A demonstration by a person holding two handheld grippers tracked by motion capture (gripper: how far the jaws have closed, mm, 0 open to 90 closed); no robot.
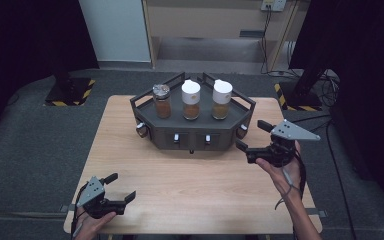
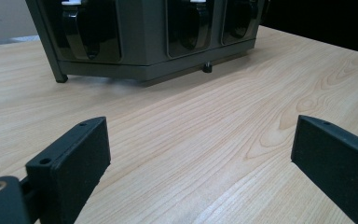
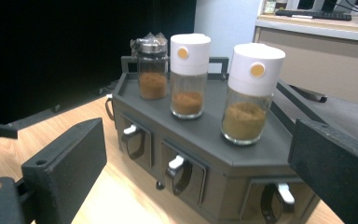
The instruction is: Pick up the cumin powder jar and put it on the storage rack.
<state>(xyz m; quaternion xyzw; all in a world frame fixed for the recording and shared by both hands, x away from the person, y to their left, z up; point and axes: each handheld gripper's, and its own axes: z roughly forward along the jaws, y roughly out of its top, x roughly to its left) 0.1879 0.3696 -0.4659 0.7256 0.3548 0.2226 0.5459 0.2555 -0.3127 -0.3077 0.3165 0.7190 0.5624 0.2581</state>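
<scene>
A dark grey six-sided rack (image 1: 195, 139) stands at the far middle of the wooden table (image 1: 190, 195). On its top stand three jars of brown powder: a metal-lidded jar (image 1: 162, 101) at the left, a white-capped jar (image 1: 191, 100) in the middle and another white-capped jar (image 1: 222, 99) at the right. My right gripper (image 1: 250, 134) hovers open beside the rack's right front corner, nothing between its jaws. In the right gripper view the rack (image 3: 142, 105) and the jars (image 3: 251, 93) lie just ahead. My left gripper (image 1: 122, 186) rests open near the table's front left corner, pointing at the rack (image 2: 144, 46).
Small drawers with white-tipped handles (image 3: 175, 163) line the rack's front walls. Bare wood (image 2: 223, 121) stretches between the left gripper and the rack. Beyond the table are a grey floor, two stand bases with hazard stripes (image 1: 69, 92) and a cabinet (image 1: 205, 22).
</scene>
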